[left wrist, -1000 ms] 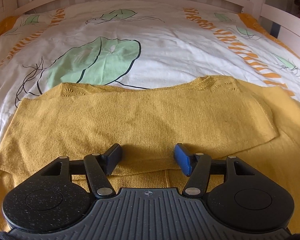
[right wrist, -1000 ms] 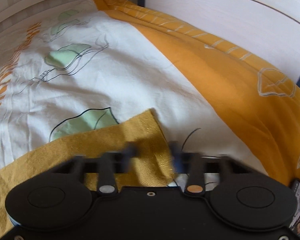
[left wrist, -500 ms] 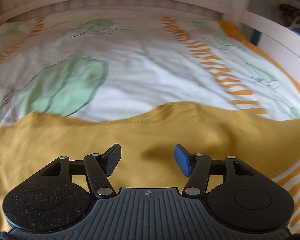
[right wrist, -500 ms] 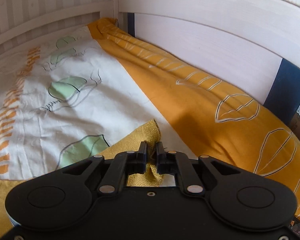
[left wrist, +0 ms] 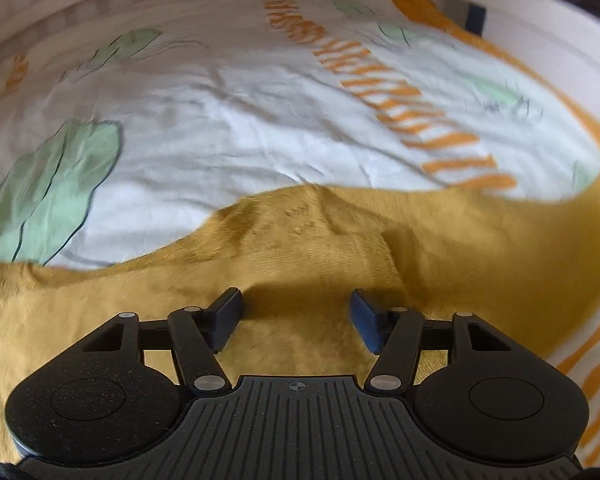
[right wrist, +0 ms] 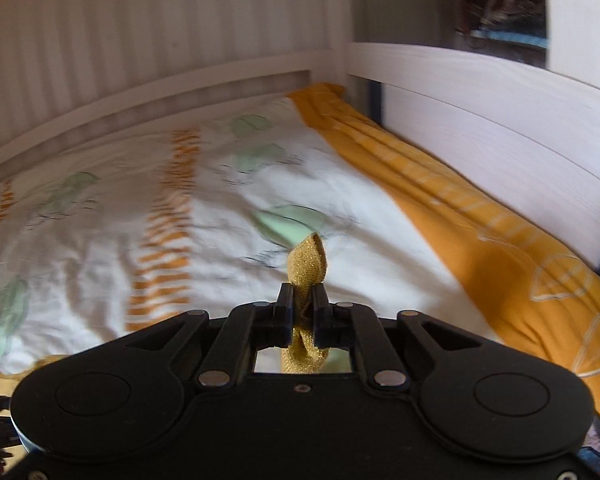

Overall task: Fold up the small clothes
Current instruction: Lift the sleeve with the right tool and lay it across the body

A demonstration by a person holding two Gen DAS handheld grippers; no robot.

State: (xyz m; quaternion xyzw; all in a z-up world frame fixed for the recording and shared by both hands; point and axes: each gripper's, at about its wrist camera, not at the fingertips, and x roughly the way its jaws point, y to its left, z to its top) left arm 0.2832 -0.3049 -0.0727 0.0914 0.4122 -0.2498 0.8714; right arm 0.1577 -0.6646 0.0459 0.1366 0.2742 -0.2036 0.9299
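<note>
Folding is only getting under way: right gripper (right wrist: 302,300) is pinching a corner of the mustard knit garment (left wrist: 300,264), while left gripper (left wrist: 296,314) is hovering half-open, empty, garment lying rumpled ahead, unfinished.

A white bedcover (left wrist: 260,120) printed with green leaves and orange dashes spreads ahead of the fingers — its orange border (right wrist: 480,240) runs along their right. Beyond stand a white bed rail (right wrist: 480,92) and a striped wall (right wrist: 160,32).
</note>
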